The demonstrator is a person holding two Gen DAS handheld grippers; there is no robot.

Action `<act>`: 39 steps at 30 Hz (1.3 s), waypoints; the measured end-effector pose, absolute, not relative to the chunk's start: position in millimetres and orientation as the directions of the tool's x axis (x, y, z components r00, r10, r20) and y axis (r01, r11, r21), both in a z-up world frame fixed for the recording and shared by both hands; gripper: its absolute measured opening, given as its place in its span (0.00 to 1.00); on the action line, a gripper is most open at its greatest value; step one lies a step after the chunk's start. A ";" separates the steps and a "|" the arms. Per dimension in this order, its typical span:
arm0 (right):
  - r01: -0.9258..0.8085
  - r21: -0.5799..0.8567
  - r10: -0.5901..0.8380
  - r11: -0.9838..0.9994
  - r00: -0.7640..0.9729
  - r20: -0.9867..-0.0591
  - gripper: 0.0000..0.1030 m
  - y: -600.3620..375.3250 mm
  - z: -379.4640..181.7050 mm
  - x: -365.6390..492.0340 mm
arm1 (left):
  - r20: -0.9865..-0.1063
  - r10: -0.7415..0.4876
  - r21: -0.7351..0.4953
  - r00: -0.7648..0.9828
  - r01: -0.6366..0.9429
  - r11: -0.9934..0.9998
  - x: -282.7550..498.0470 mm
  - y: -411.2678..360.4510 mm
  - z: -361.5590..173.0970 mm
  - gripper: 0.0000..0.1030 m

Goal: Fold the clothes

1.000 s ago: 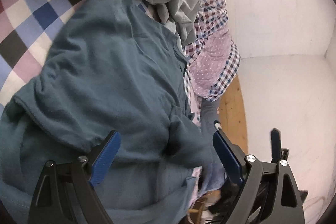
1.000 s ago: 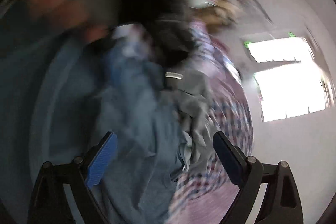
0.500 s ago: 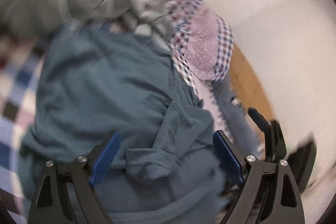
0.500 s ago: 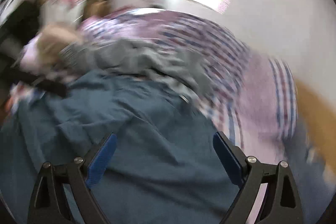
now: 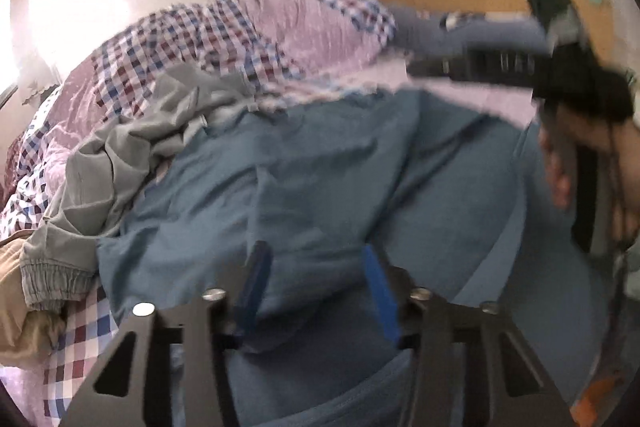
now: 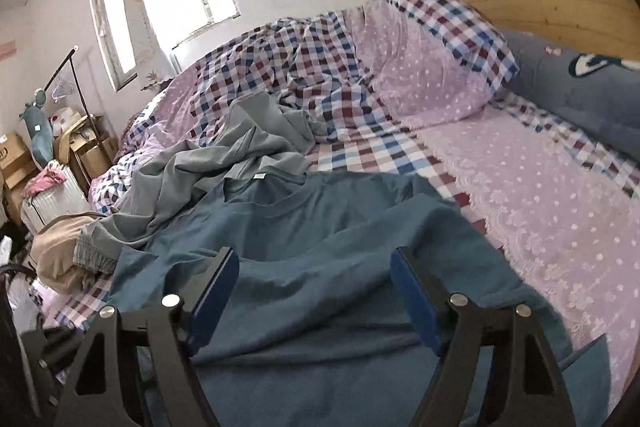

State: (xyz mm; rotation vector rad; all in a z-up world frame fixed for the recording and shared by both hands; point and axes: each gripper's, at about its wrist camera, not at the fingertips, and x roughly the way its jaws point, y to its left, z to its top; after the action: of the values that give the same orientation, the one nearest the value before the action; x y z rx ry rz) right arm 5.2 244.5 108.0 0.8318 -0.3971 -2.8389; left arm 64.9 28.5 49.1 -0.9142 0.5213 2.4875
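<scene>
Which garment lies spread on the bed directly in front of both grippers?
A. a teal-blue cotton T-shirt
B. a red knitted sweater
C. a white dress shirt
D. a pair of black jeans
A: the teal-blue cotton T-shirt lies spread across the checked and pink bedding, its round neckline visible in the right wrist view, with crumpled grey trousers beside it.
</scene>
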 end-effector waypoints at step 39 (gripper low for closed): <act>0.039 0.389 -0.275 -0.920 -0.771 -0.574 0.79 260.7 80.6 -21.3 | -0.627 0.327 -0.491 -0.707 0.032 -0.871 -58.6 -125.7 64.1 0.14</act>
State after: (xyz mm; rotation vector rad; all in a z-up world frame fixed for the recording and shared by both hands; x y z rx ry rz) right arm -21.3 260.7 80.6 0.9763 -0.5380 -2.7546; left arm -58.6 -125.7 64.1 -1.1150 -0.7176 2.6643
